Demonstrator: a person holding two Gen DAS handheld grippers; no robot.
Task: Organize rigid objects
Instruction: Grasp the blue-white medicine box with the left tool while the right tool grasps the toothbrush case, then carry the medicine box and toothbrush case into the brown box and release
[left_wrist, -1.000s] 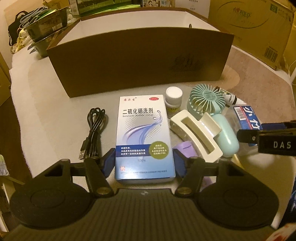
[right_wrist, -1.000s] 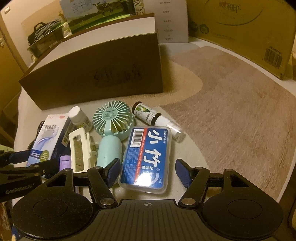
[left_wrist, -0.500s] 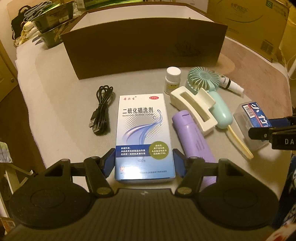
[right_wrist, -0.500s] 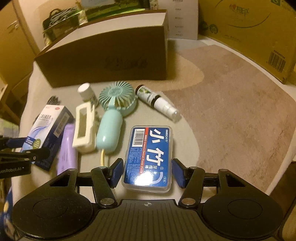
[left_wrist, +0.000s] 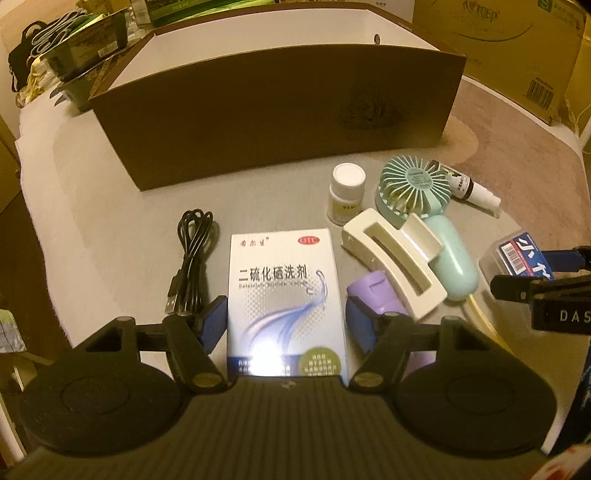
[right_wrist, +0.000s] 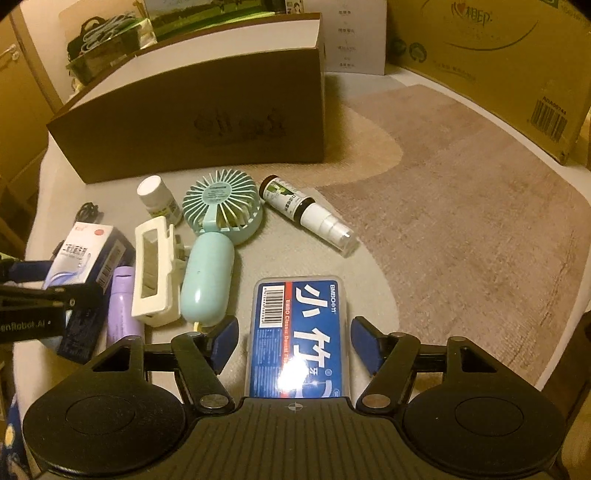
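My left gripper (left_wrist: 286, 325) is open, its blue pads on either side of a white and blue medicine box (left_wrist: 284, 295) lying on the grey table. My right gripper (right_wrist: 293, 339) is open around a blue dental floss case (right_wrist: 299, 328). Between them lie a cream hair claw (left_wrist: 393, 258), a mint handheld fan (left_wrist: 424, 206), a purple tube (left_wrist: 373, 295), a white pill bottle (left_wrist: 347, 192) and a small spray bottle (right_wrist: 310, 214). A large brown cardboard box (left_wrist: 273, 114) stands open behind them.
A coiled black USB cable (left_wrist: 192, 254) lies left of the medicine box. A beige rug-like mat (right_wrist: 461, 221) covers the right side. Yellow cartons (right_wrist: 498, 55) and clutter stand at the back. The table edge runs close on the left.
Both grippers have moved forward and lower over their items; the medicine box and the floss case now sit deeper between the open pads. The objects themselves have not moved.
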